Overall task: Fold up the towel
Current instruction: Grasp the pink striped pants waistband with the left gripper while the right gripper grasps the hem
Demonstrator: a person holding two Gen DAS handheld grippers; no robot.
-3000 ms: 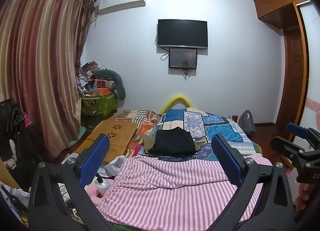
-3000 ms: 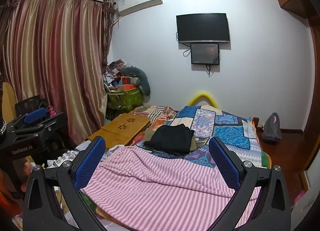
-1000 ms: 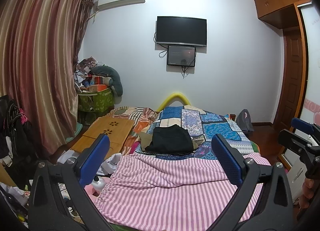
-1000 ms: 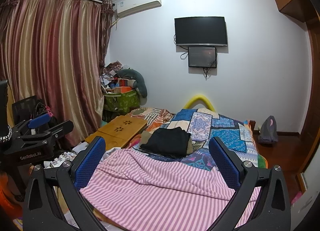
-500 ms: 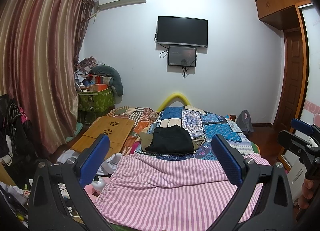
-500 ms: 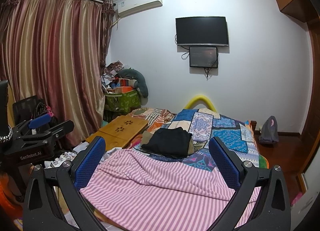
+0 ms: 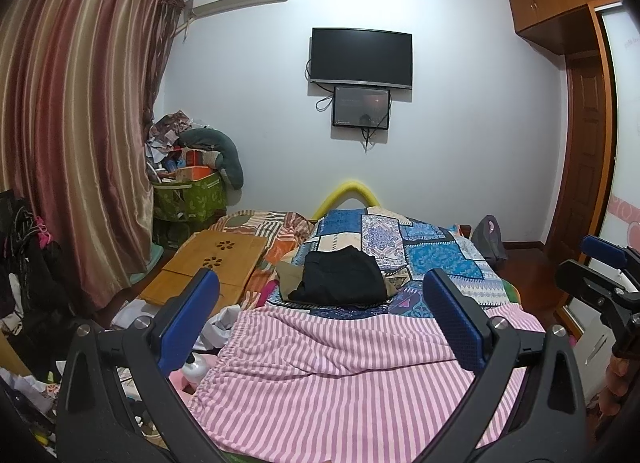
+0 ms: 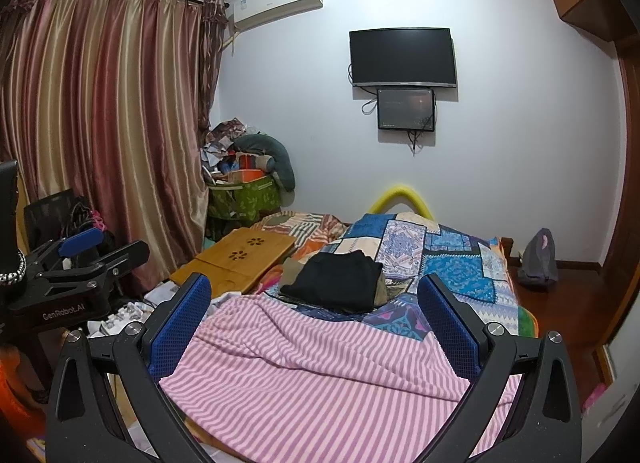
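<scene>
A pink-and-white striped towel (image 7: 332,379) (image 8: 320,379) lies spread and rumpled over the near end of the bed. My left gripper (image 7: 320,319) hovers above it, open, with nothing between its blue pads. My right gripper (image 8: 316,311) also hangs open above the towel, holding nothing. In the left wrist view the right gripper (image 7: 604,283) shows at the right edge; in the right wrist view the left gripper (image 8: 76,263) shows at the left edge.
A folded black garment (image 7: 340,277) sits on a patchwork quilt (image 7: 420,247) beyond the towel. A wooden lap desk (image 7: 208,267) rests at the bed's left side. Clutter fills the floor on the left, by the curtain (image 7: 68,143). A wardrobe (image 7: 580,143) stands on the right.
Both views have shifted only slightly; the grippers stay open above the towel and the towel has not moved.
</scene>
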